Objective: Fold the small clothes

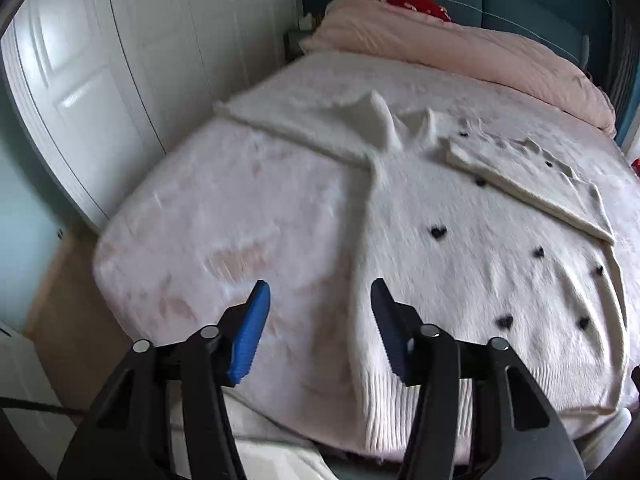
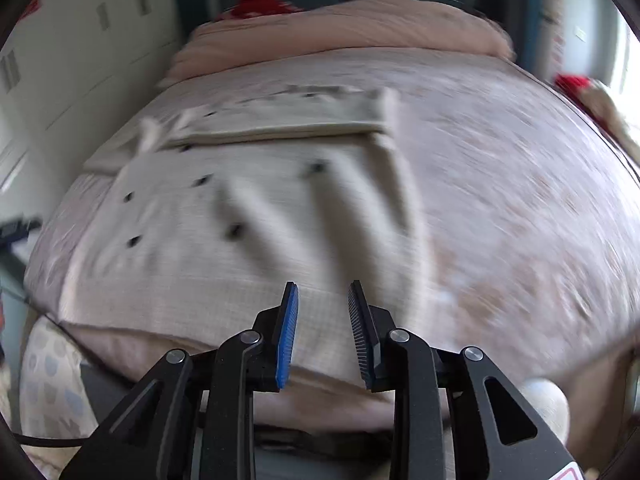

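Note:
A white knit sweater with small black hearts (image 1: 460,248) lies spread on the bed, its ribbed hem at the near edge. One sleeve stretches away to the far left and the other is folded across the chest at the right. My left gripper (image 1: 320,292) hovers above the hem, open, with nothing between its blue pads. In the right wrist view the same sweater (image 2: 248,216) lies flat, blurred by motion, with the folded sleeve (image 2: 288,120) across its top. Above the near right part of the sweater my right gripper (image 2: 323,292) is open and holds nothing.
The bed (image 1: 192,216) has a pale pink fuzzy cover. A pink duvet (image 1: 460,48) is bunched at the headboard with a red item (image 1: 416,0) behind it. White wardrobe doors (image 1: 100,60) stand close on the left. A patterned cushion (image 2: 52,376) sits below the bed's near corner.

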Available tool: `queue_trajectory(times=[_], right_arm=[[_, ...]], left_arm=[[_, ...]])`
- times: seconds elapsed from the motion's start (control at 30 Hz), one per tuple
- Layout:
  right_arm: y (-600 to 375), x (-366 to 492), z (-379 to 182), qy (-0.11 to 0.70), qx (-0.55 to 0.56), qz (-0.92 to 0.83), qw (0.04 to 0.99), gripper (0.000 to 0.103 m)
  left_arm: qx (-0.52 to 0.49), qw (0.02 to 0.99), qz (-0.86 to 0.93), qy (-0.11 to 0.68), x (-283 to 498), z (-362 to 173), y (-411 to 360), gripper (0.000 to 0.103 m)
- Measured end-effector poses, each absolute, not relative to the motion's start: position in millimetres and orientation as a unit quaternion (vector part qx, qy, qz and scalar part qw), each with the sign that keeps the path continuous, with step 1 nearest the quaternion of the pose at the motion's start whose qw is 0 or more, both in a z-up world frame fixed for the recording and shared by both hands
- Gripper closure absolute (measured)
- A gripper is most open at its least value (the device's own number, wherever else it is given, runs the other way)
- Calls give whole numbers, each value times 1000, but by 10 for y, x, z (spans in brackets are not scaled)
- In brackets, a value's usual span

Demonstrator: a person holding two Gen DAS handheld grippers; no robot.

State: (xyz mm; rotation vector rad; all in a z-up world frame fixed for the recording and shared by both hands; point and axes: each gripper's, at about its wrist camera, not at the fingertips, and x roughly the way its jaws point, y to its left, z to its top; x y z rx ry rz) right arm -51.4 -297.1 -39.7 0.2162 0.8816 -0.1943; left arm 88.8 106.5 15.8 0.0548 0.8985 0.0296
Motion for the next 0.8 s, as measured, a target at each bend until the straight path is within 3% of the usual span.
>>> queue_trajectory(times=[0.33,0.8], right_arm=[[-2109,222,-342,420,76,-11,904,64],[-1810,558,-664,466,69,7,882,64]], left_arm=[[38,904,23,424,1179,153,921,51],[31,894,29,446,1608,-99,1011,48]])
